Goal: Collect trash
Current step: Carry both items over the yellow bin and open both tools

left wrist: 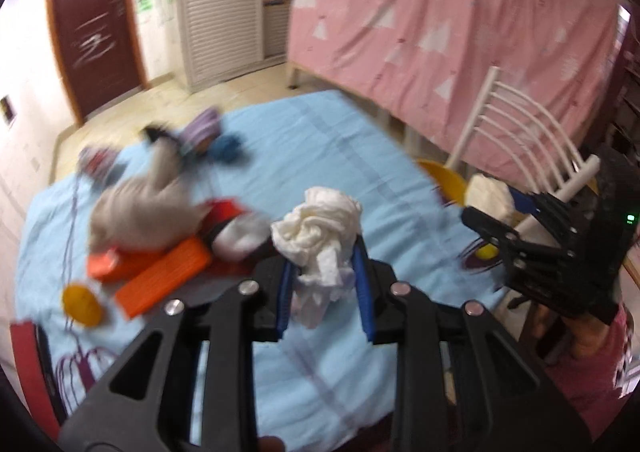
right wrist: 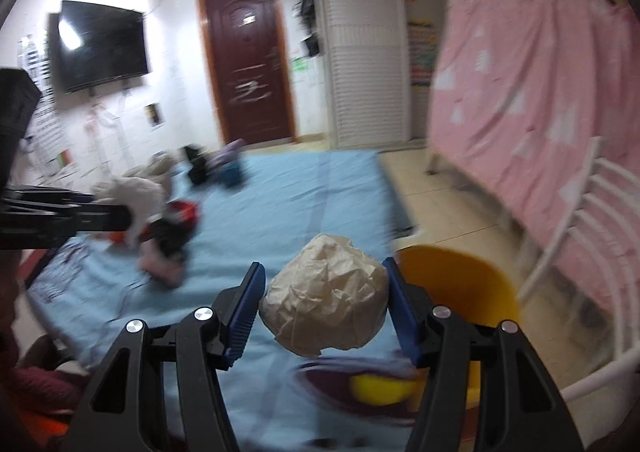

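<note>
My left gripper (left wrist: 322,280) is shut on a crumpled white tissue (left wrist: 320,232) and holds it above the blue-covered table (left wrist: 320,156). My right gripper (right wrist: 326,308) is shut on a crumpled cream paper ball (right wrist: 326,300), held near the table's right edge beside a yellow bin (right wrist: 460,284). In the left wrist view the right gripper (left wrist: 492,204) shows at the far right with its paper ball (left wrist: 490,198), close to the yellow bin (left wrist: 444,176). The left gripper (right wrist: 128,218) shows at the left of the right wrist view with the tissue (right wrist: 136,194).
Clothes and socks (left wrist: 148,204), orange plastic pieces (left wrist: 160,276) and a yellow lid (left wrist: 82,304) lie on the table's left half. A white chair (left wrist: 520,140) stands at the right. A pink curtain (left wrist: 440,20) hangs behind. A yellow object (right wrist: 380,388) lies by the table's near edge.
</note>
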Tool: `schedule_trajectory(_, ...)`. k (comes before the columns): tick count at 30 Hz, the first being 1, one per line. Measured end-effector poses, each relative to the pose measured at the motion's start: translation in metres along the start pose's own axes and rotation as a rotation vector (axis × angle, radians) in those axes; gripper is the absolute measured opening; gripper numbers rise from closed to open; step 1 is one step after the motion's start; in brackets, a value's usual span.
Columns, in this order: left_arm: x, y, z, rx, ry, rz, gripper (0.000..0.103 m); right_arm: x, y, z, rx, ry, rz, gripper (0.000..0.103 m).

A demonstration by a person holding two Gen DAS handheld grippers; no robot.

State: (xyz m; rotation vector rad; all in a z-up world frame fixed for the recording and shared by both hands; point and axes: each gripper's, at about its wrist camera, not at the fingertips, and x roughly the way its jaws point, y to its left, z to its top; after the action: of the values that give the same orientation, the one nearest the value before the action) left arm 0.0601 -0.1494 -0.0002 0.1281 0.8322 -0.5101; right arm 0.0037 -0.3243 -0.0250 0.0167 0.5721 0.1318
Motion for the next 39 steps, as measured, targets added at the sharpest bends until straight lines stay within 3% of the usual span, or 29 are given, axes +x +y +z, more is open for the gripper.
schedule_trajectory(9, 0.044, -0.083, 0.061, 0.124, 0.017, -0.074, 0.025, 0.011, -0.078, 0.001, 0.069, -0.019, -0.163, 0.053)
schedule_trajectory(18, 0.119, -0.143, 0.092, 0.204, 0.101, -0.092, 0.025, 0.042, -0.113, -0.021, 0.133, 0.052, -0.196, 0.053)
schedule_trajectory(26, 0.159, -0.159, 0.101, 0.186, 0.179, -0.091, 0.026, 0.066, -0.127, -0.033, 0.177, 0.092, -0.198, 0.055)
schedule_trajectory(27, 0.161, -0.159, 0.101, 0.182, 0.184, -0.091, 0.029, 0.067, -0.128, -0.034, 0.178, 0.097, -0.202, 0.055)
schedule_trajectory(29, 0.164, -0.159, 0.103, 0.172, 0.190, -0.085, 0.044, 0.067, -0.129, -0.034, 0.181, 0.097, -0.207, 0.058)
schedule_trajectory(32, 0.163, -0.158, 0.103, 0.162, 0.187, -0.078, 0.056, 0.066, -0.130, -0.035, 0.187, 0.088, -0.217, 0.072)
schedule_trajectory(39, 0.150, -0.148, 0.104, 0.138, 0.166, -0.062, 0.058, 0.059, -0.121, -0.030, 0.175, 0.075, -0.213, 0.075)
